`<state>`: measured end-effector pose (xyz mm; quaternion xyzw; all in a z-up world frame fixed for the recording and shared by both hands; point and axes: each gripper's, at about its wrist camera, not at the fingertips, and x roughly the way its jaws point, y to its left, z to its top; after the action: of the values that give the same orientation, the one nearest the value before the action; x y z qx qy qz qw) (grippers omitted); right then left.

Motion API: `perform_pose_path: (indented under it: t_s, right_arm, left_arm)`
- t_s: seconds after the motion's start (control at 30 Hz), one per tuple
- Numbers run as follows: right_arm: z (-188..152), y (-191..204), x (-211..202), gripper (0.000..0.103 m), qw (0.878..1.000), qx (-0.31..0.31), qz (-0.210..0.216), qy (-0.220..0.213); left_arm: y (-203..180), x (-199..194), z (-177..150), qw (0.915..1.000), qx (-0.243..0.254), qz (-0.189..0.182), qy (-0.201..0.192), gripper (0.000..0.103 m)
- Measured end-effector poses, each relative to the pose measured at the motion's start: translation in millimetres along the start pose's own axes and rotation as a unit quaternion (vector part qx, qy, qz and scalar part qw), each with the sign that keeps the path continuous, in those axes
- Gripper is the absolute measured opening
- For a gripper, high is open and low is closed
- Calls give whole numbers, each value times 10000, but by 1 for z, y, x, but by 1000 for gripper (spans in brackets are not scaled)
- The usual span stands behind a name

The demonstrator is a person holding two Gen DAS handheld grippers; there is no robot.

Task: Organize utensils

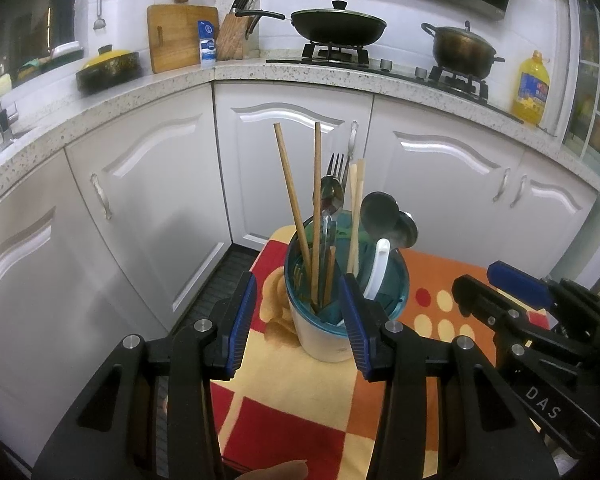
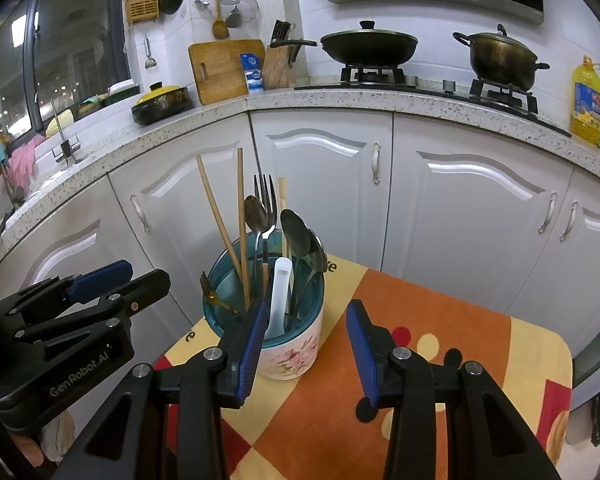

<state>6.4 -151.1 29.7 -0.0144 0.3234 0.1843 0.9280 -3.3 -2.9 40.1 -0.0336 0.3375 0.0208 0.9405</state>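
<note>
1. Utensil holder (image 2: 290, 344): white cup with a teal insert, standing on the checked tablecloth (image 2: 440, 312) near the table's far-left corner, close to the white cabinets (image 2: 480, 216).
2. Contents stand upright: brown chopsticks (image 2: 240, 216), pale chopsticks (image 1: 355, 216), fork (image 2: 265, 200), metal spoons (image 2: 300, 236), white plastic spoon (image 2: 280, 292). An amber plastic fork (image 2: 214, 296) hangs over the insert's left rim.
3. Left gripper (image 1: 300, 320): jaws apart, empty, on either side of the holder's near face; pad contact not clear.
4. Right gripper (image 2: 308, 344): jaws apart, empty, over the cloth just right of the holder.
5. Sorting looks mostly done; nothing loose visible on the cloth.
6. If the step in hand is tidying the amber fork: come in from above, pinch the handle not the tines, steady the cup with the other gripper so it doesn't tip.
7. Hard to read: insert dividers are masked by handles, so which compartment holds what is unclear. Near table edge hidden behind both grippers.
</note>
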Motion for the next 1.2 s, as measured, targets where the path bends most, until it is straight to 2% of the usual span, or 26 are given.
perform_pose_path:
  t_s: [1.2]
  right_arm:
    - [-2,2,5,40,10000,-46,2,23]
  left_arm:
    - [-1,4,-2,10000,8,45,23,42]
